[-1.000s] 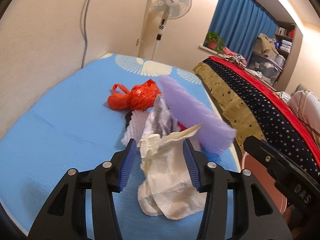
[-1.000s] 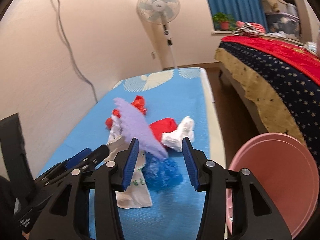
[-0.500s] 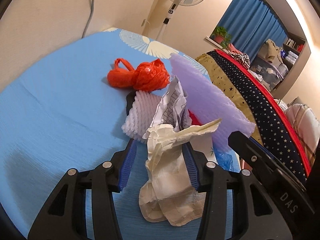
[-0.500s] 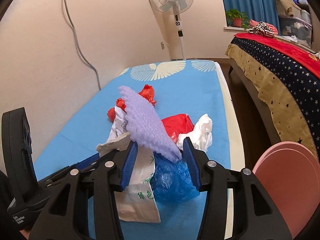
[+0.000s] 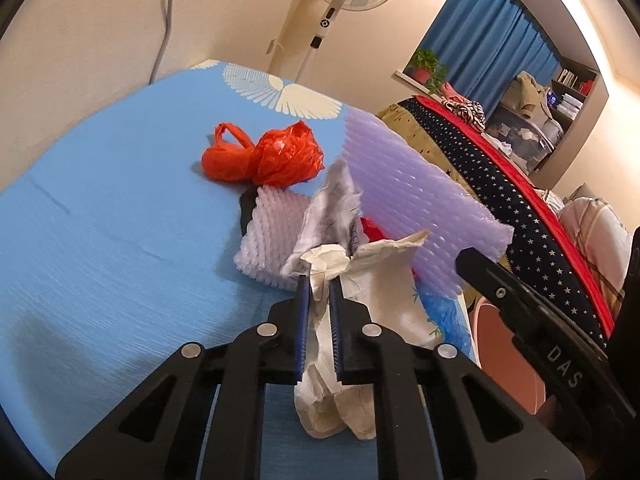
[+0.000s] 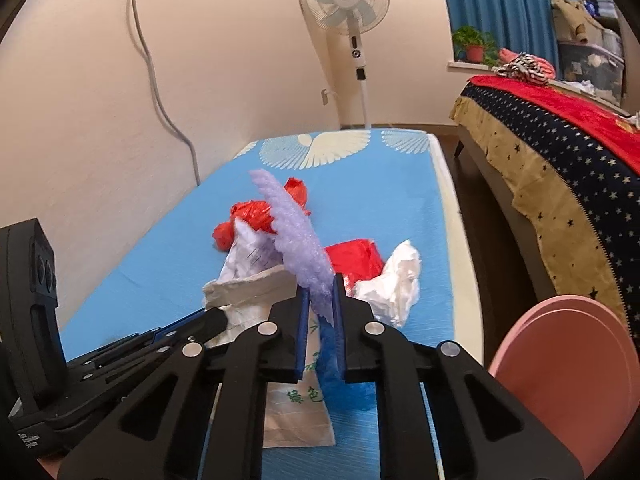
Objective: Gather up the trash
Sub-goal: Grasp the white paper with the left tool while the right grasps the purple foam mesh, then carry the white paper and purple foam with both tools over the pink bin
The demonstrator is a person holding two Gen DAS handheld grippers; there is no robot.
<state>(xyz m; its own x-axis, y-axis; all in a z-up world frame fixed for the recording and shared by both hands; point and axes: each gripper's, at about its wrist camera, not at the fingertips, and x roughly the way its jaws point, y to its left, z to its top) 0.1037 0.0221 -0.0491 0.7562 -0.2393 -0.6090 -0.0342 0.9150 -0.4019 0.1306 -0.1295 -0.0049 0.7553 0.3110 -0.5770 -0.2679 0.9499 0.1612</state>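
- The left gripper [image 5: 319,300] is clamped on the crumpled paper bag [image 5: 380,304], which lies on the blue mattress [image 5: 112,216]
- The right gripper [image 6: 319,300] is closing, its pads already pinching the purple foam sheet [image 6: 296,240]
- The pink bin [image 6: 560,376] sits beside the mattress, right of the right gripper, so that hand is nearer

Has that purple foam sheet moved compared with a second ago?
Yes. In the right wrist view the purple foam sheet now stands more on edge and reaches up across the orange bag, with the right gripper jaws closing on its lower end.
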